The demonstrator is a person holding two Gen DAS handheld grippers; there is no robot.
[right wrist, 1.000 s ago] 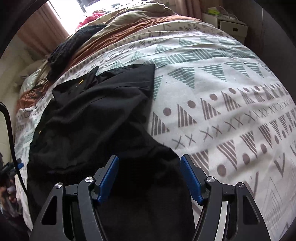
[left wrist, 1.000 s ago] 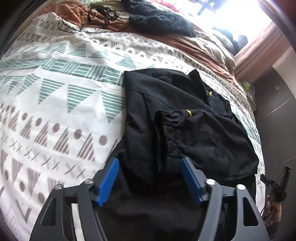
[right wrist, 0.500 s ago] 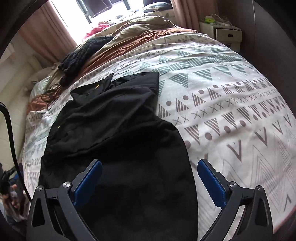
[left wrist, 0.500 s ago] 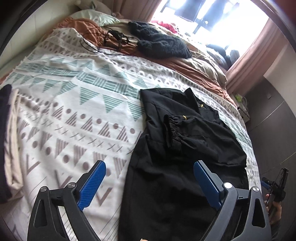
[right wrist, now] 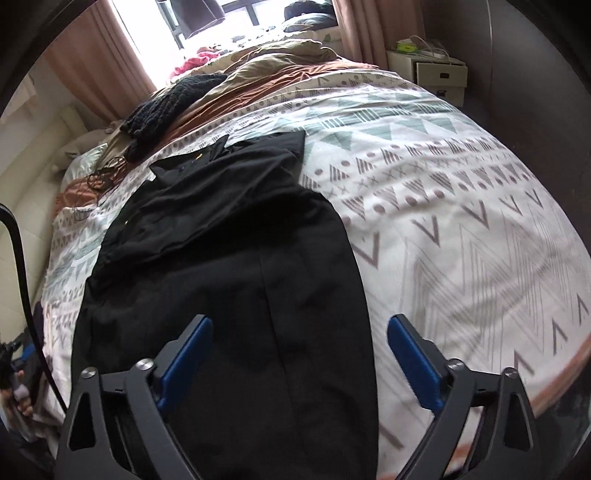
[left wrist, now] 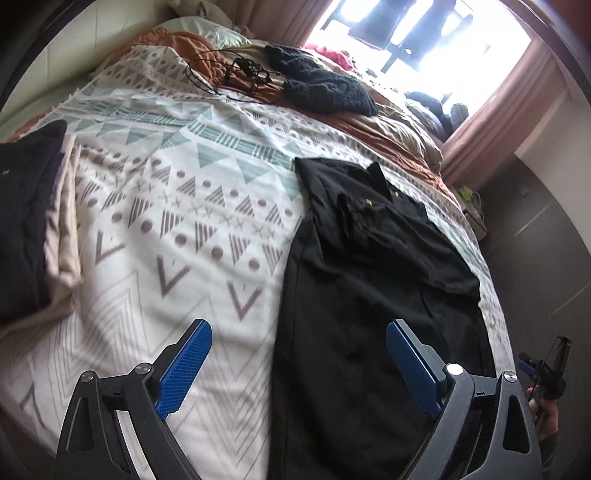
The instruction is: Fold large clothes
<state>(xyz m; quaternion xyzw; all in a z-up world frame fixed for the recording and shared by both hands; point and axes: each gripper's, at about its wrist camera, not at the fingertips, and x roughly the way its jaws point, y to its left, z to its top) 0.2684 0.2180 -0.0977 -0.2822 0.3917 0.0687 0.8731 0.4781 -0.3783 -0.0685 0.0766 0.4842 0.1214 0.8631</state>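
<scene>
My black coat (left wrist: 373,280) lies lengthwise on the patterned bedspread (left wrist: 177,206), sleeves folded in, with rumpled bedding and a bright window (right wrist: 207,18) beyond. My left gripper (left wrist: 297,363) and right gripper (right wrist: 299,360), jaws just opened wide, hold nothing above it. The coat's near hem is cut off behind the tongs.

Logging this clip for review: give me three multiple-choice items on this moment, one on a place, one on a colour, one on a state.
1. Where does the black garment lie?
A. on the patterned bedspread
B. on the floor
C. on a chair

2. What colour are the gripper pads?
A. red
B. blue
C. yellow

3. How do the left gripper jaws stand?
A. shut on a sleeve
B. shut, empty
C. open, holding nothing

Answers: 1 A, the garment is spread flat on the bedspread; 2 B, both views show blue pads; 3 C, the pads stand wide apart with no cloth pinched.
</scene>
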